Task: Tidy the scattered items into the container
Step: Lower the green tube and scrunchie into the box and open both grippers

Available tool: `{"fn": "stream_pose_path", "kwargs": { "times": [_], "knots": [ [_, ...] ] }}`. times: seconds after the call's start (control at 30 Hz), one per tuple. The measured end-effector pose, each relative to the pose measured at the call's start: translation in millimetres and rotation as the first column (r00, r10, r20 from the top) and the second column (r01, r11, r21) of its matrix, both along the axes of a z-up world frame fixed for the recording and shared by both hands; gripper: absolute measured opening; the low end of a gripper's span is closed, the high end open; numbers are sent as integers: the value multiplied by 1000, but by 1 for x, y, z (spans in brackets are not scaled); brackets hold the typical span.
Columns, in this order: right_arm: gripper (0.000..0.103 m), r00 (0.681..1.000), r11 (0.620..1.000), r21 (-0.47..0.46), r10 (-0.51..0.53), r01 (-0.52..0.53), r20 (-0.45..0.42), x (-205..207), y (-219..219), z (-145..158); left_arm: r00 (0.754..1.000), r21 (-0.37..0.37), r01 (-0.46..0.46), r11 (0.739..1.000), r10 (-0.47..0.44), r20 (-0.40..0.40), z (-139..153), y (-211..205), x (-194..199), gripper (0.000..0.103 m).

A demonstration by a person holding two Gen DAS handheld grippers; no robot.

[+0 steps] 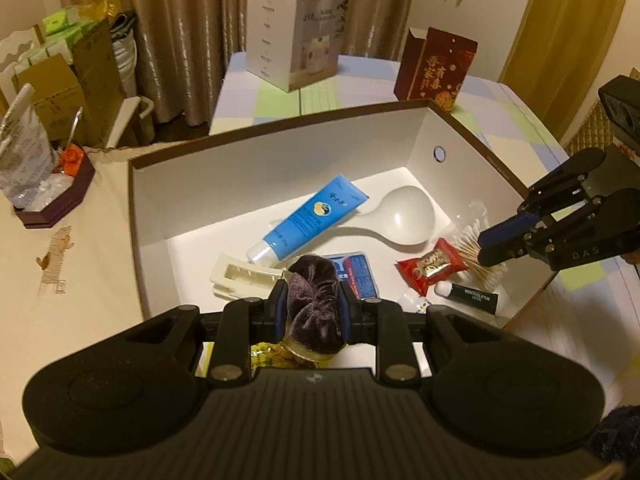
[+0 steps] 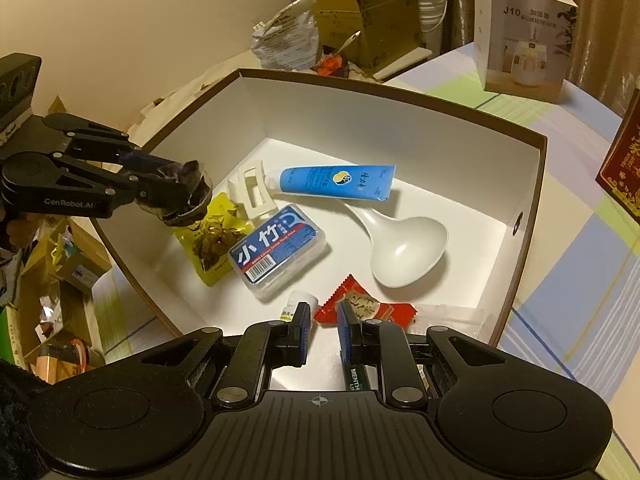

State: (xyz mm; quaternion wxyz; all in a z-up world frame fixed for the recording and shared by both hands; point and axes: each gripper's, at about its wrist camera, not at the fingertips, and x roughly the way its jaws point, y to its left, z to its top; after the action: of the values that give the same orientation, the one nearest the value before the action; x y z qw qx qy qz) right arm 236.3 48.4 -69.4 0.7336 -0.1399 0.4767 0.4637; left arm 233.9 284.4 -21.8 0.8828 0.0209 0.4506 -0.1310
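A white box with a brown rim (image 1: 280,120) (image 2: 400,92) stands on the table. In it lie a blue tube (image 1: 308,216) (image 2: 336,182), a white spoon (image 1: 400,216) (image 2: 404,248), a red snack packet (image 1: 432,266) (image 2: 360,304), a blue floss-pick case (image 2: 278,252), a yellow pickle pouch (image 2: 216,240), a white clip (image 1: 244,278) (image 2: 254,192), cotton swabs (image 1: 480,248) and a lip balm (image 1: 476,298). My left gripper (image 1: 312,308) (image 2: 182,188) is shut on a dark velvet scrunchie (image 1: 314,304), held over the box's near-left part. My right gripper (image 2: 323,334) (image 1: 494,242) is open and empty over the box's right side.
A white humidifier carton (image 1: 296,36) (image 2: 524,36) and a red gift box (image 1: 436,68) (image 2: 622,160) stand beyond the container on the checked cloth. Cardboard boxes and bags (image 1: 72,80) crowd the left. A small dark tray (image 1: 56,200) sits on the beige cloth at left.
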Motion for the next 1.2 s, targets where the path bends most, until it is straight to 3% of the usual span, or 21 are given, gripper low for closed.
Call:
{"fn": "stream_pose_path", "kwargs": {
  "times": [0.6,0.8,0.97,1.2],
  "knots": [
    [22,1000,1000,-18,-22,22,-12,3,-9,-8,994,50,89,995,-86,-63,-14,-6,13,21],
    [22,1000,999,-23,-23,23,-11,1,-11,-9,981,92,192,977,-188,-57,-18,-5,17,21],
    [22,1000,999,-26,-25,24,-7,0,-11,-9,941,119,338,933,-334,-59,-17,-9,19,21],
    [22,1000,999,-33,-30,30,-8,1,-13,-8,831,88,554,828,-543,-120,-23,-16,18,26]
  ]
}}
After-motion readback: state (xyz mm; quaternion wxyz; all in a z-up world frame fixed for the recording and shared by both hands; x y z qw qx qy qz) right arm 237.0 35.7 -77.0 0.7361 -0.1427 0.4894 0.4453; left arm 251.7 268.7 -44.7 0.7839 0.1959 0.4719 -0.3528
